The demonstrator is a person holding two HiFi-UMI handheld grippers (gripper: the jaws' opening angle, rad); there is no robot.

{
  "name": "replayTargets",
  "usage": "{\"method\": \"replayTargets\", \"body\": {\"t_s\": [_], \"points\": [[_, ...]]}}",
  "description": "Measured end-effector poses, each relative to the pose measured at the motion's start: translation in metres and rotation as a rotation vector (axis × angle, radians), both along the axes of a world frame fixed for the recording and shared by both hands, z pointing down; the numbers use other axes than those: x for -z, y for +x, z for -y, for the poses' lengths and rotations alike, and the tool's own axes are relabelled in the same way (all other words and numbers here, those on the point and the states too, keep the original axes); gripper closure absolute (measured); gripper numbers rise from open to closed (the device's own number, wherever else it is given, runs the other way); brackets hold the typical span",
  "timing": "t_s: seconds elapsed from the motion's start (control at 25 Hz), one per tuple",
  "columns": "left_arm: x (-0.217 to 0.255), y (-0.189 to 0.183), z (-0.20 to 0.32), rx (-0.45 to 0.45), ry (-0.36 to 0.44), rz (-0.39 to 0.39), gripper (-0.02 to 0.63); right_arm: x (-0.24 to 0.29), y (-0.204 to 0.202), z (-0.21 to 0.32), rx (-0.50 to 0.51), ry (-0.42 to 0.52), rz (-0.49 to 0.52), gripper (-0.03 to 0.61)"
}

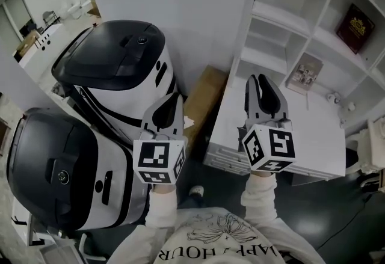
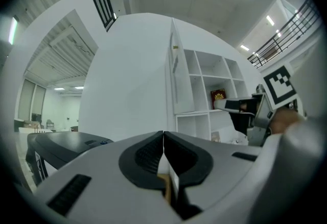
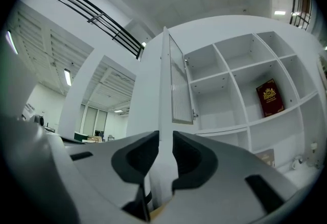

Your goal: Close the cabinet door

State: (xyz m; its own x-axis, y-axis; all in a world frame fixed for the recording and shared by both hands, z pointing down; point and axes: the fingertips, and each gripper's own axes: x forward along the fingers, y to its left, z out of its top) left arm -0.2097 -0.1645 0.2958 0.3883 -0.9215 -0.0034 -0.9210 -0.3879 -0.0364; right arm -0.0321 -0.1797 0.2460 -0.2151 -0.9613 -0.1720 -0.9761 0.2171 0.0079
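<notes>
White and ribbed, the one cabinet door [image 3: 180, 82] stands swung out from the open shelves [image 3: 240, 85] in my right gripper view, well beyond the right gripper [image 3: 164, 136], whose jaws sit a narrow slit apart and hold nothing. In my left gripper view the left gripper [image 2: 163, 139] has its jaws pressed together and empty, and the door is ahead, a little to the right. My head view shows both grippers side by side, two black-topped machines [image 1: 120, 58] crowding the left, one cardboard box [image 1: 204, 100] between, and one red book [image 1: 355, 28] shelved far right.
</notes>
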Motion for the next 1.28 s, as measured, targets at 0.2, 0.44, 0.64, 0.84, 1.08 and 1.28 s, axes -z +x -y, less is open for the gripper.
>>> {"method": "replayTargets", "body": {"t_s": [0.2,0.44,0.64,0.84,1.08,1.28], "points": [[0.0,-0.007,0.026,-0.009,0.001,0.003,0.609,0.015,-0.01,0.028,-0.006,0.028,-0.025,0.499],[-0.002,-0.021,0.051,-0.008,-0.001,0.002,0.609,0.022,-0.021,0.059,-0.017,0.04,-0.027,0.488],[-0.006,-0.032,0.068,-0.002,-0.008,-0.006,0.609,0.026,-0.03,0.074,-0.053,0.054,-0.046,0.486],[-0.011,-0.043,0.08,0.004,-0.014,-0.009,0.609,0.028,-0.032,0.084,-0.105,0.054,-0.071,0.488],[-0.016,-0.05,0.088,0.008,-0.022,-0.01,0.609,0.028,-0.03,0.087,-0.156,0.052,-0.08,0.49],[-0.022,-0.046,0.091,-0.007,-0.038,-0.019,0.609,0.027,-0.027,0.085,-0.168,0.057,-0.075,0.491]]}}
